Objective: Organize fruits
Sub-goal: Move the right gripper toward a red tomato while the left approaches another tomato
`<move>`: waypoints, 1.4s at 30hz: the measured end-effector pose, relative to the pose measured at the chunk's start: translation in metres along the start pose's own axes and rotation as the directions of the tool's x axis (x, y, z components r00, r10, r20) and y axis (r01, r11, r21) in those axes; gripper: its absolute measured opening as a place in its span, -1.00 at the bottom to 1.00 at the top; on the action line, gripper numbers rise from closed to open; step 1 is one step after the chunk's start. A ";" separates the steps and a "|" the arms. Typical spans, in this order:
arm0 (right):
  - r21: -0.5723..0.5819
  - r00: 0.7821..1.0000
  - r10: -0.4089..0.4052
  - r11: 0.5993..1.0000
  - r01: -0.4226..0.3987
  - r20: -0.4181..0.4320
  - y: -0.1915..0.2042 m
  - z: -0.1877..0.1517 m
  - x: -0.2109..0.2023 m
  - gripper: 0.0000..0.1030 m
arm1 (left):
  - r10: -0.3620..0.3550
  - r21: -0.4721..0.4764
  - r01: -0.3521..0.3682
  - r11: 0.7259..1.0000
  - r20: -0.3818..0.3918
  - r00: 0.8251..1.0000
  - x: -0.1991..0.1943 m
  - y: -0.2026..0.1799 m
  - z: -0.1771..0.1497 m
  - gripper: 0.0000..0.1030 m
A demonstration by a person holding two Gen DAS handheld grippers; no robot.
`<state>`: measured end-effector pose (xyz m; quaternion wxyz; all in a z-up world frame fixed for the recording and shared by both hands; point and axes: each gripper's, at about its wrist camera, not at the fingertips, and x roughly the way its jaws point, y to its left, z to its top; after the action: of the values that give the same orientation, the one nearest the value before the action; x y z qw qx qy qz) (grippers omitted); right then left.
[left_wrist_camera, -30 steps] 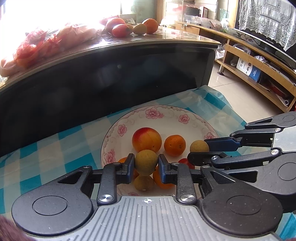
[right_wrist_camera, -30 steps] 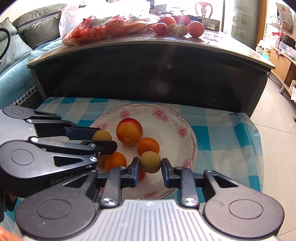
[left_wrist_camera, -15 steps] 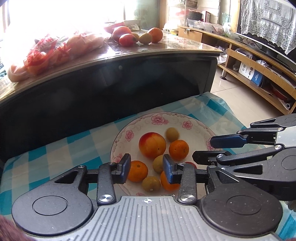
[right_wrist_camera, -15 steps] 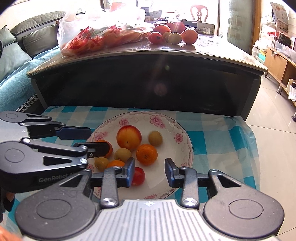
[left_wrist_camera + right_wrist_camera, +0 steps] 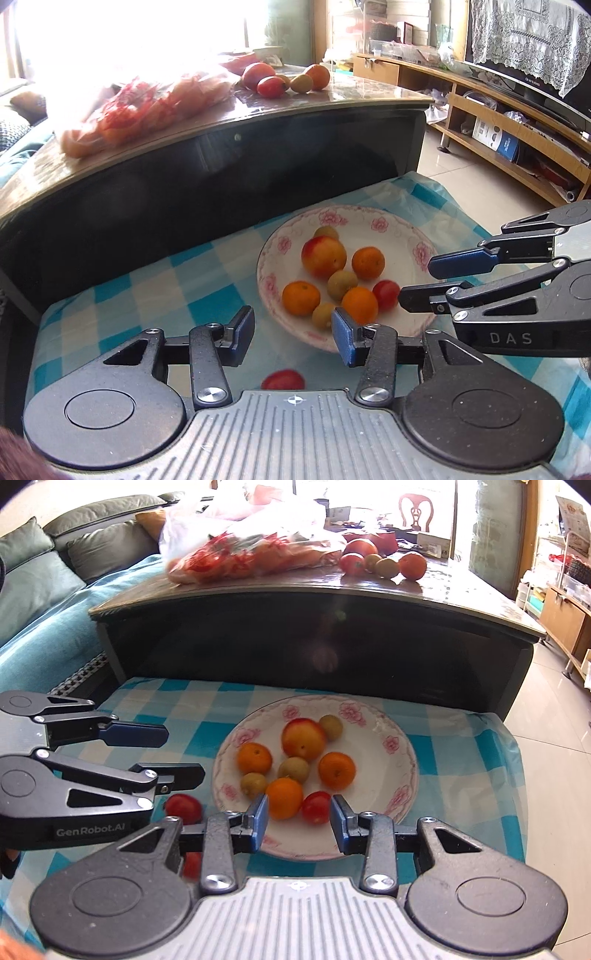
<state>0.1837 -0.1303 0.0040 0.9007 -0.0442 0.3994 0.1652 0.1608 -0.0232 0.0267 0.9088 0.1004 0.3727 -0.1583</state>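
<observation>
Both jaws wide, holding nothing. Fruits piled in plate [image 5: 400,738]; one tomato [image 5: 183,808] left outside on cloth, beside left gripper [image 5: 173,755]. Risk: round tomato rolling away if nudged off-centre; right gripper [image 5: 297,818] near plate rim.

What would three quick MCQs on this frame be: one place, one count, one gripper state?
1. The loose red tomato lies:
A. on the plate
B. on the checked cloth, left of the plate
C. on the dark table

2. Oranges on the plate:
A. two
B. three
C. five

3. The right gripper is:
A. open and empty
B. shut on an orange
C. shut on a tomato

Key:
1 B, it sits on the cloth outside the plate's rim.
2 B, three orange fruits show among the others.
3 A, its fingers stand apart with nothing gripped between them.
</observation>
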 end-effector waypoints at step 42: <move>-0.036 0.987 0.079 0.996 -0.085 -0.139 0.057 -0.052 0.011 -0.11 | -0.050 -0.028 0.046 0.999 -0.154 0.987 -0.023 0.006 -0.082 0.30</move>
<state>0.1352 -0.0847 -0.0366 0.8622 -0.0580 0.4586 0.2072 0.0946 0.0122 -0.0140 0.8743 0.0923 0.4463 -0.1672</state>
